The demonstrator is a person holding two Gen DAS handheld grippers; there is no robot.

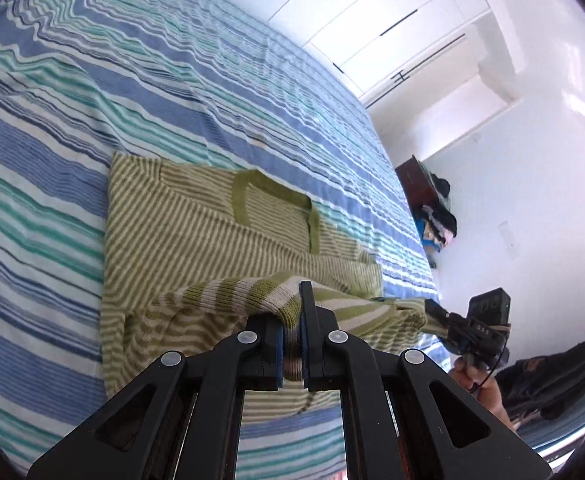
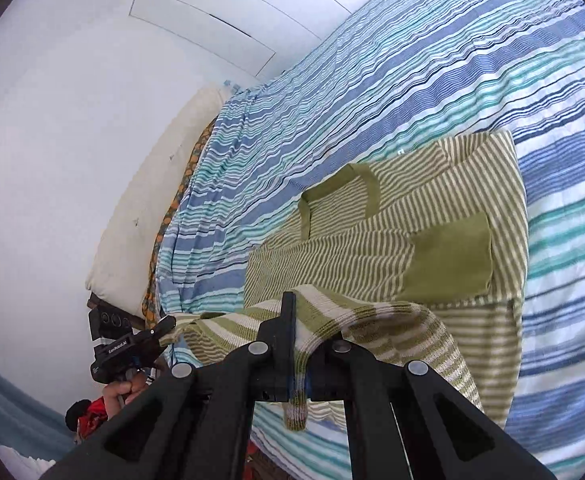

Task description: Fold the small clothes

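Observation:
A green-and-cream striped knit top (image 1: 196,236) lies on the bed, its sleeves folded in and its green neckband (image 1: 252,184) facing the far side. My left gripper (image 1: 292,320) is shut on the top's near hem and holds it lifted above the bed. My right gripper (image 2: 300,344) is shut on the same hem at its other corner. The hem stretches between the two. The top (image 2: 432,216) shows a plain green patch (image 2: 452,260) in the right wrist view. The right gripper also shows in the left wrist view (image 1: 440,314), the left one in the right wrist view (image 2: 164,330).
The bed has a blue, teal and white striped cover (image 1: 172,64). A cream pillow (image 2: 152,208) lies at the bed's edge by the wall. White wardrobe doors (image 1: 372,12) stand beyond the bed. A dark piece of furniture with piled clothes (image 1: 432,200) stands by the wall.

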